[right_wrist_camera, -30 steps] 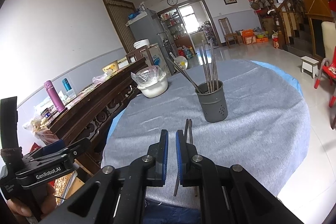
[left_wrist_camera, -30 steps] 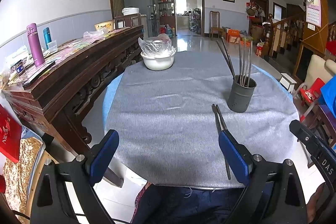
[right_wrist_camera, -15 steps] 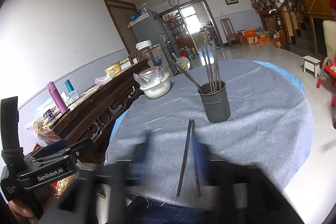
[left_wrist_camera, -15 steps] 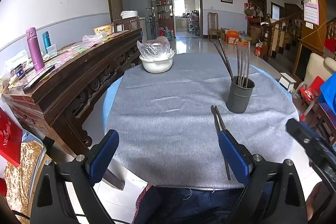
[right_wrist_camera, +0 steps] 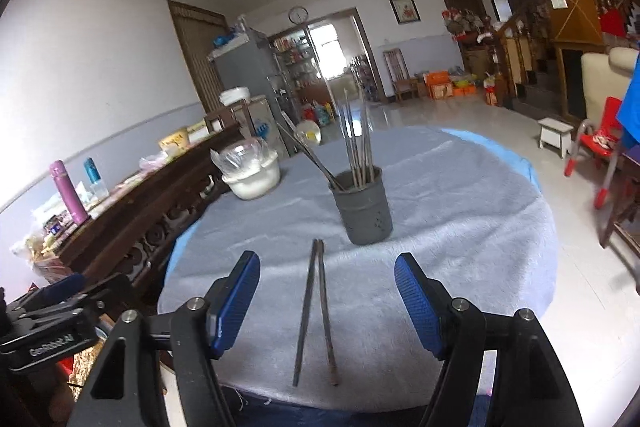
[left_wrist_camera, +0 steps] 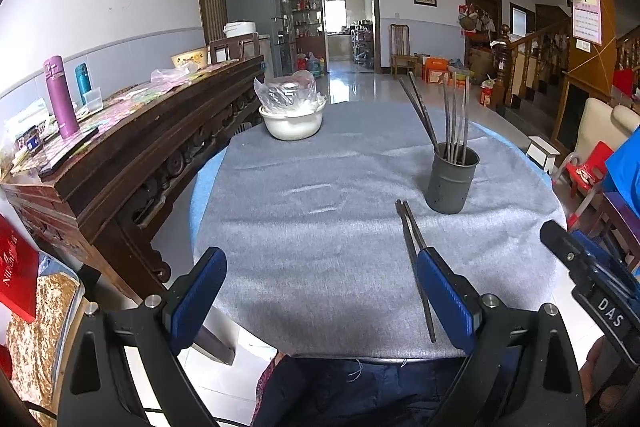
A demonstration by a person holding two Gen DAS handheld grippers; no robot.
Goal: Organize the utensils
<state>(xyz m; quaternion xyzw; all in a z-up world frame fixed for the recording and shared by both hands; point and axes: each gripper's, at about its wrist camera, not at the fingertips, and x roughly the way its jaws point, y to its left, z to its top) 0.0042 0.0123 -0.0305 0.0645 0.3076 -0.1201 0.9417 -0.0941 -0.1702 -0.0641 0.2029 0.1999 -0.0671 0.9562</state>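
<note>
A pair of dark chopsticks (right_wrist_camera: pixel 316 311) lies flat on the grey tablecloth (right_wrist_camera: pixel 440 227) near the front edge, also in the left wrist view (left_wrist_camera: pixel 412 243). Behind them stands a dark grey utensil holder (right_wrist_camera: pixel 362 213) with several chopsticks and a spoon upright in it; it also shows in the left wrist view (left_wrist_camera: pixel 452 183). My right gripper (right_wrist_camera: pixel 326 307) is open, its blue pads either side of the loose chopsticks, above them. My left gripper (left_wrist_camera: pixel 320 299) is open and empty near the table's front edge, left of the chopsticks.
A white bowl covered with a plastic bag (left_wrist_camera: pixel 291 115) sits at the far left of the round table. A long dark wooden sideboard (left_wrist_camera: pixel 132 147) with bottles stands to the left. Chairs and a stool (right_wrist_camera: pixel 554 135) are on the right.
My right gripper has gone from shut to wide open and now frames the loose chopsticks. The left gripper has barely moved.
</note>
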